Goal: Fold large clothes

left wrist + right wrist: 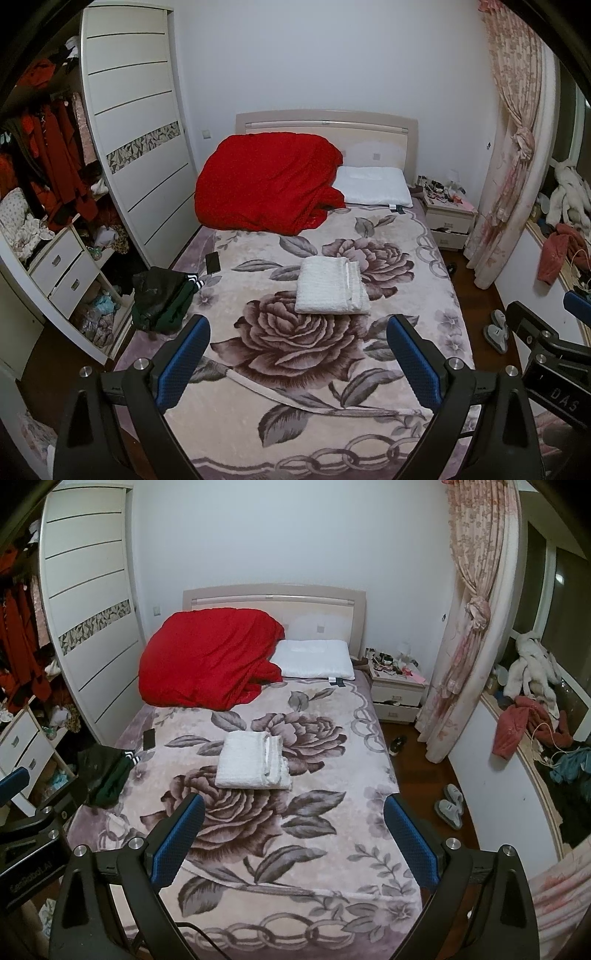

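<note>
A folded white cloth [330, 291] [253, 762] lies flat in the middle of the bed, on the floral blanket [295, 369] [295, 849]. A crumpled dark green and black garment [162, 299] [107, 775] sits at the bed's left edge. My left gripper [299, 323] is open above the near part of the bed and holds nothing; the white cloth is just beyond its fingertips. My right gripper [293, 800] is also open and empty, beside the left one and short of the cloth.
A red quilt [266, 181] and a white pillow [373, 186] lie at the headboard. A black phone [213, 263] rests near the left edge. An open wardrobe [55, 184] stands left; a nightstand [397, 694], curtain [465, 646] and slippers [448, 805] are on the right.
</note>
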Demonstrator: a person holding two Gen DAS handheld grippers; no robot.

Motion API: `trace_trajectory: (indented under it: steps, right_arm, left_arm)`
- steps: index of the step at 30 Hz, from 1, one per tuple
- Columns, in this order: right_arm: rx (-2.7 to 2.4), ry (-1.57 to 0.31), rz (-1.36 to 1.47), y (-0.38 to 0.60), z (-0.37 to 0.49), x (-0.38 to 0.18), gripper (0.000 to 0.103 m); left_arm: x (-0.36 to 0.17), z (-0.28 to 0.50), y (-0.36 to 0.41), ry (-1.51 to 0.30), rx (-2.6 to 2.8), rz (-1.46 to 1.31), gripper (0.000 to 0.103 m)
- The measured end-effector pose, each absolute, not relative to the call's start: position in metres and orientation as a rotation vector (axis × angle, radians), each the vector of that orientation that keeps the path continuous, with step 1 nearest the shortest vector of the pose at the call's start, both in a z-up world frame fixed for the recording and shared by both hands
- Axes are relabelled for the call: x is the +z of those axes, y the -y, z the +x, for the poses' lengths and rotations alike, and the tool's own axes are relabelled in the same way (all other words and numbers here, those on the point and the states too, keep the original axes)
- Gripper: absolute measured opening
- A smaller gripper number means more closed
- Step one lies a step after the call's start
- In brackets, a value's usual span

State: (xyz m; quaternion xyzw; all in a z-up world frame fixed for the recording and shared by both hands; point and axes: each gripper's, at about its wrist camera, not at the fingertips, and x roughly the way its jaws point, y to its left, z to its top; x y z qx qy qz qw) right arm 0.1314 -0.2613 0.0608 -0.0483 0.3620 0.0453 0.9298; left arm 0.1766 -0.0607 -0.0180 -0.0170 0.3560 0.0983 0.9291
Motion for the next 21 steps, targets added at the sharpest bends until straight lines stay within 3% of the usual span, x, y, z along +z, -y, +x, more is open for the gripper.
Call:
trace_trajectory:
  steps: [21]
  right_arm:
    - [0.09,-0.737,-0.095,0.2584,0.132,0.0627,0.099]
  left_arm:
    - [-0.0132,0.1791,0.0537,-0.722,0.212,-0.035,0.098]
